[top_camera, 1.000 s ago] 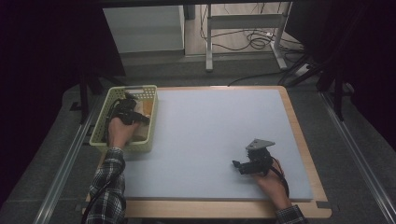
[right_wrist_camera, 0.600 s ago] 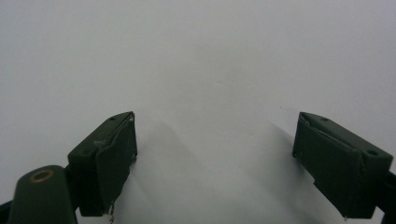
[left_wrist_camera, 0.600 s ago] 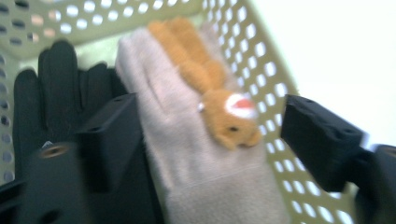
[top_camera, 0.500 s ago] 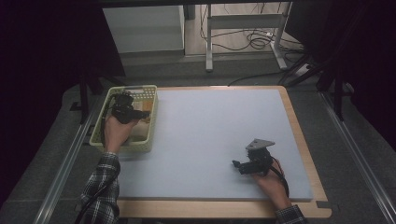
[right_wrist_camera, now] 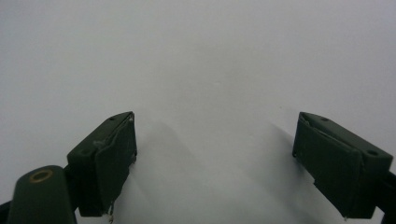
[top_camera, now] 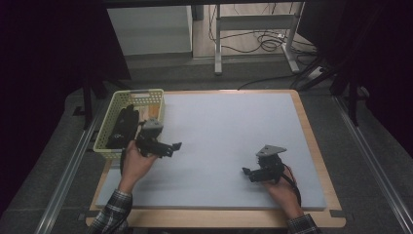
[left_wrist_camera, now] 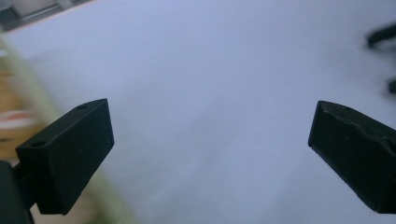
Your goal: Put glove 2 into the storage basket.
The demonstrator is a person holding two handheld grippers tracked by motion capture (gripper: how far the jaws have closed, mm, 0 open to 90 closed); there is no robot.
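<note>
A pale yellow-green basket (top_camera: pixel 157 103) of slotted plastic sits at the table's (top_camera: pixel 229 131) left edge, at about ten o'clock from the table's middle, with its long side running away from the person. In it lies a black thing (top_camera: pixel 122 127), long and dull, stretched along the basket's length; its exact shape is too dark to tell. The left tongs (top_camera: pixel 176 146) are outside the basket, just past its near right corner at about four o'clock from it, over the grey-white mat and pointing toward three o'clock. Their jaws have just been opening and now stand wide apart with nothing between them; in the left gripper view (left_wrist_camera: pixel 210 154) bare mat lies between the two black jaws, and a blurred strip of the basket (left_wrist_camera: pixel 28 88) shows at the left edge. The left hand (top_camera: pixel 139 161) grips the tool from below, a checked sleeve (top_camera: pixel 114 214) behind it. The right tongs (top_camera: pixel 246 171) rest low on the mat at about five o'clock from the table's middle, well apart from the basket, pointing toward nine o'clock, with a grey three-cornered plate on top. In the right gripper view (right_wrist_camera: pixel 215 154) their jaws stand apart over plain mat, holding nothing. The right hand (top_camera: pixel 282 190) holds them from behind.
</note>
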